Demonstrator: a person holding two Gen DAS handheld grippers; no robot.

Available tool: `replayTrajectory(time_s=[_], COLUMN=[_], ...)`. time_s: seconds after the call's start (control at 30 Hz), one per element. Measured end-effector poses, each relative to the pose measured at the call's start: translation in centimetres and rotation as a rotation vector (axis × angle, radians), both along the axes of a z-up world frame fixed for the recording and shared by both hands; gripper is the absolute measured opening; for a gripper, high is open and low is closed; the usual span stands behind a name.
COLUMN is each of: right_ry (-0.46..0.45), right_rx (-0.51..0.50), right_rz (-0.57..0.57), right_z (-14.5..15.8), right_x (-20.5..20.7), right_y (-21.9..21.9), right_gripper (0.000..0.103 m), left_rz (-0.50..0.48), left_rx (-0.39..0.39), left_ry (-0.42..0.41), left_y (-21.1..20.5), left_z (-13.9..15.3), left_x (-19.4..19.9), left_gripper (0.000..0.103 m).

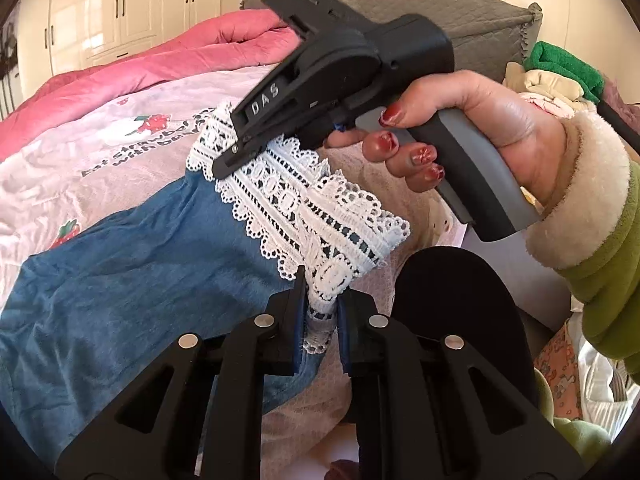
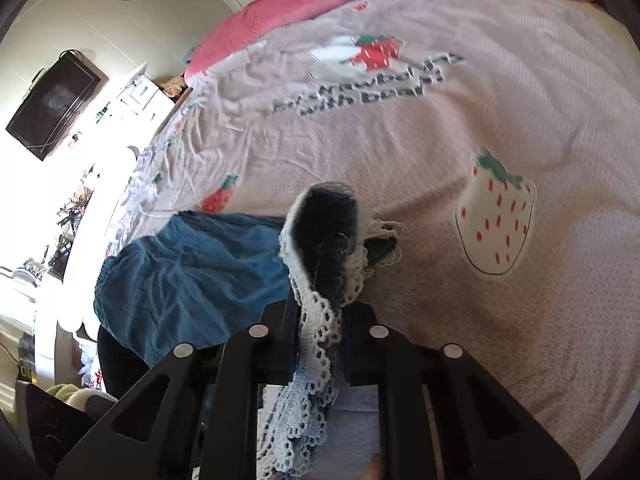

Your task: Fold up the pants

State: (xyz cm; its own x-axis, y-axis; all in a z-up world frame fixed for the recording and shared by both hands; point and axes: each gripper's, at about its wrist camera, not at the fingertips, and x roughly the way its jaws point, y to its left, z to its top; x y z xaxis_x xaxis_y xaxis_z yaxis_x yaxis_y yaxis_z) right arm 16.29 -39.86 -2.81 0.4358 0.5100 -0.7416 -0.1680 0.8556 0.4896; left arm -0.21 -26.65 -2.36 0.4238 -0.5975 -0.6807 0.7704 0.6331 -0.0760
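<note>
While both grippers pinch the white lace cuff [image 1: 320, 216] of the blue denim pants [image 1: 132, 276], the garment hangs partly lifted over a pink strawberry-print bedspread [image 2: 500, 92]. Left gripper [image 1: 320, 316] clamps the cuff's near corner; right gripper [image 2: 320, 320] clamps the far corner, likely holding the hem taut to fold it over.

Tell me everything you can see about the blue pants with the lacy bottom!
The pants look like soft blue denim, rumpled and spread over the pink strawberry bedspread. Their leg ends carry a wide band of white openwork lace trim with scalloped edges. The left gripper has its jaws closed on one end of the lace, and the right gripper pinches the other end, lifting that hem off the bed. The rest lies wrinkled, not yet folded.
</note>
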Motion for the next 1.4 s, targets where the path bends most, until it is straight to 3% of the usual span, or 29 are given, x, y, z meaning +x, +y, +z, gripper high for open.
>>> replayTrajectory(time_s=[0.3, 0.53, 0.87, 0.97, 1.03, 1.1, 1.23, 1.4], right_ry=[-0.05, -0.056, -0.007, 0.014, 0.022, 0.011, -0.051, -0.1], right_rx=[-0.005, -0.078, -0.293, -0.335, -0.29, -0.248, -0.178, -0.174], right_rz=[-0.004, 0.077, 0.16, 0.167, 0.18, 0.194, 0.219, 0.203], right_z=[3.3, 4.4, 1.7, 0.7, 1.0, 1.9, 4.5, 5.7], right_x=[0.2, 1.6, 4.4, 4.9, 5.1, 5.1, 4.7, 4.9], right_y=[4.4, 12.2, 25.2, 27.4, 28.1, 28.1, 27.2, 24.4], right_gripper=[0.014, 0.013, 0.013, 0.025, 0.041, 0.048, 0.054, 0.058], left_rz=[0.055, 0.151, 0.303, 0.329, 0.338, 0.342, 0.366, 0.421], left_rx=[-0.049, -0.095, -0.143, -0.163, -0.161, -0.167, -0.187, -0.178], left_ry=[-0.001, 0.039, 0.138, 0.169, 0.167, 0.174, 0.186, 0.19], left_y=[3.8, 9.0, 17.6, 19.0, 19.5, 19.9, 20.9, 22.2], left_z=[1.3, 1.6, -0.7, -1.3, -1.3, -1.3, -0.8, -0.2], left_x=[0.2, 0.2, 1.3, 1.5, 1.3, 1.3, 1.1, 0.6], left_gripper=[0.007, 0.007, 0.008, 0.011, 0.016, 0.023, 0.037, 0.045])
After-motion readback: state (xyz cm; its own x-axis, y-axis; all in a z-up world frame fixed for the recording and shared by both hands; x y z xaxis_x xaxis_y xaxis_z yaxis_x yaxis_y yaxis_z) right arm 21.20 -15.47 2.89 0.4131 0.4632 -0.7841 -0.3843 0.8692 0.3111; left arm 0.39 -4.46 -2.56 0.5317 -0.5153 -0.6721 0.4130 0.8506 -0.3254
